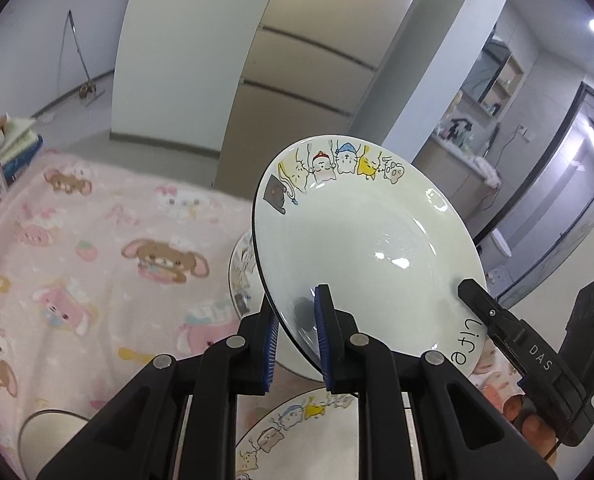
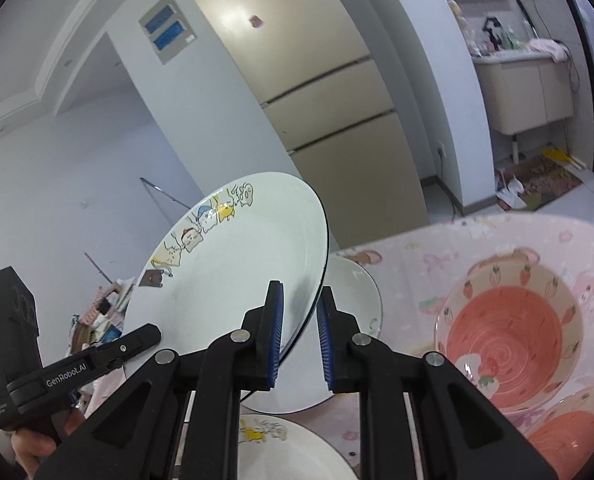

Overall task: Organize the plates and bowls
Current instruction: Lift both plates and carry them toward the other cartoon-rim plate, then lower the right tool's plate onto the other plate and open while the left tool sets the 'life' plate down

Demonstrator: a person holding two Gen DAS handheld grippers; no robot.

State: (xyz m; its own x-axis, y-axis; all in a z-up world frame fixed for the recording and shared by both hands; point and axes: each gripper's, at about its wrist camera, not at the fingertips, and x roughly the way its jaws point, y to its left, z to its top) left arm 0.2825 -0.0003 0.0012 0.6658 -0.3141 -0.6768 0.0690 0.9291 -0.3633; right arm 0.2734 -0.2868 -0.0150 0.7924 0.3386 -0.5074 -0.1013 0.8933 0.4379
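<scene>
The white cartoon plate (image 1: 361,232) is lifted clear of the tabletop (image 1: 77,240) and tilted steeply, its face toward the cameras. In the left wrist view its long axis runs from about 11 o'clock, where the row of little animals sits, down to 5 o'clock, where the lettering lies at the low rim. In the right wrist view the same plate (image 2: 233,264) leans the other way, from 1 o'clock down to 7 o'clock.

The left tongs (image 1: 297,344) are narrow and clamped on the plate's lower rim at about 7 o'clock, one blue pad on its face and one behind. The right tongs (image 2: 300,340) are also narrow and pinch the rim at the plate's lower right edge; in the left view they reach in at 4 o'clock.

Below the lifted plate, a second cartoon plate (image 1: 297,428) lies flat on the pink cloth, with another white plate (image 2: 357,312) behind. Two pink strawberry bowls (image 2: 513,328) sit at 3 o'clock in the right view.
</scene>
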